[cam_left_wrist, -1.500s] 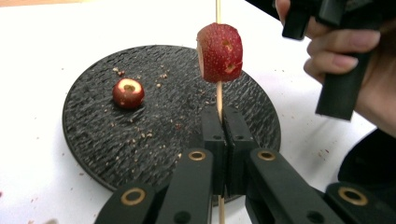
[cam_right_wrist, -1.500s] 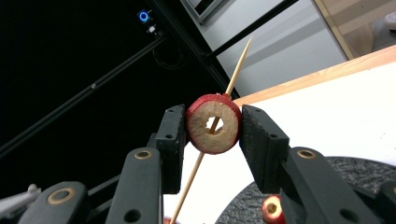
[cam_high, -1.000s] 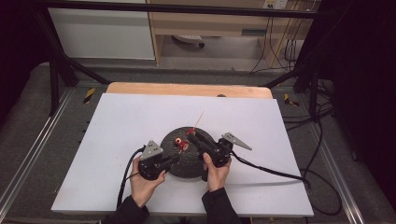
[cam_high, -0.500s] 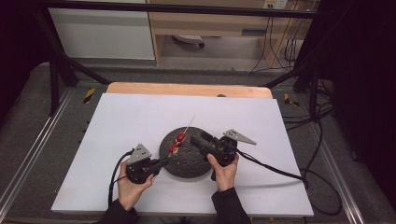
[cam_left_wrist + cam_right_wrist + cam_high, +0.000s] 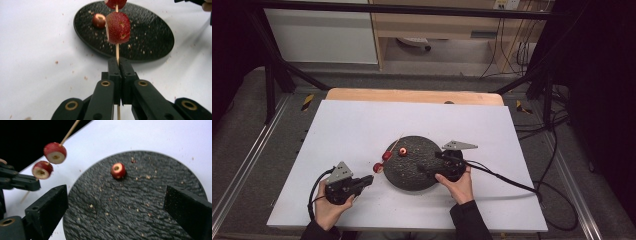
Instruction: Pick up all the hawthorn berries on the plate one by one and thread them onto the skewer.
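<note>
My left gripper is shut on a thin wooden skewer that carries two red fruit pieces. In the high view this gripper hovers over the white table just left of the black round plate, and the skewered pieces rise toward the plate's left rim. A third red piece lies loose on the plate, also visible in the right gripper view. My right gripper has just been opening; its jaws stand wide over the plate with nothing between them.
Crumbs are scattered over the plate and the white table top. A wooden strip runs along the table's far edge. Cables trail from the right gripper over the table's right side.
The left gripper has pulled the skewer left and toward the near edge, off the plate. The right gripper's jaws have opened, and one red piece now lies loose on the plate.
</note>
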Demonstrator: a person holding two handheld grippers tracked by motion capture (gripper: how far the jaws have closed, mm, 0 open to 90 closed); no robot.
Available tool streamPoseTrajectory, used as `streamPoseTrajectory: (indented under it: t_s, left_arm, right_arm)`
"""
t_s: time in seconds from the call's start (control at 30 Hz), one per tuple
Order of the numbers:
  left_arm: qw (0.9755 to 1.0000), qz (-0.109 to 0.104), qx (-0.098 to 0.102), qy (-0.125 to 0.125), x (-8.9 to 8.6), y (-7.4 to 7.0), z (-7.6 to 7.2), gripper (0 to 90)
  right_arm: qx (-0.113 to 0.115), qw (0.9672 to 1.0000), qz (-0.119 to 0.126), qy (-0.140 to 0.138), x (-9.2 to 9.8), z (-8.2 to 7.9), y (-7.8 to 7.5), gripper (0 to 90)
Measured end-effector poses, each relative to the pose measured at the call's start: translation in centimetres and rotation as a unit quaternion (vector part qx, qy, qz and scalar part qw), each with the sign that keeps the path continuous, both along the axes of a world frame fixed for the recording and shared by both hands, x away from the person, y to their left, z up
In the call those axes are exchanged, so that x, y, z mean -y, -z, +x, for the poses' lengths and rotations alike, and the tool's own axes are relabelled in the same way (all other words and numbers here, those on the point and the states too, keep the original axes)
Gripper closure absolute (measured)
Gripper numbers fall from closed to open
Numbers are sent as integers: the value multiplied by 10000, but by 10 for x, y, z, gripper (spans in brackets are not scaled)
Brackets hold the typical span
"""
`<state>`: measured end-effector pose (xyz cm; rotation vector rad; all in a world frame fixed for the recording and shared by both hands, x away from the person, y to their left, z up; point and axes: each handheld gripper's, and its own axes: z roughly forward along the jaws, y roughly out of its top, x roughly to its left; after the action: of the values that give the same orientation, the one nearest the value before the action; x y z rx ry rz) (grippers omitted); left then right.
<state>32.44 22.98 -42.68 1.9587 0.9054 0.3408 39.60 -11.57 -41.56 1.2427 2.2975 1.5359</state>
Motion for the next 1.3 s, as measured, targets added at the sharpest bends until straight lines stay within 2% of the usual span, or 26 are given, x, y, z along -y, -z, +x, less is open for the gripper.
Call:
streamPoseTrajectory:
  t_s: [0.17, 0.3, 0.67, 0.8, 1.0, 1.3]
  left_arm:
    - [9999, 44, -99, 9, -13, 5, -3, 886]
    - [9999, 61, -104, -17, -22, 7, -5, 886]
    - [9999, 65, -124, -39, -28, 9, -5, 886]
    - [9999, 43, -147, -76, -29, 10, -4, 886]
    - [9998, 21, -157, -129, -31, 10, -3, 886]
    - [9998, 27, -191, -110, -31, 11, -2, 886]
  right_arm:
    - [-46, 9983, -560, -174, -9, 5, -2, 37]
    - [-70, 9960, -840, -301, -19, 11, -9, 39]
    - [-154, 9909, -1255, -458, -51, 41, -27, 69]
    - [-253, 9888, -1393, -468, -64, 53, -25, 75]
    - [-427, 9833, -1701, -479, -81, 68, -17, 101]
    - [-591, 9748, -2077, -566, -97, 83, -11, 267]
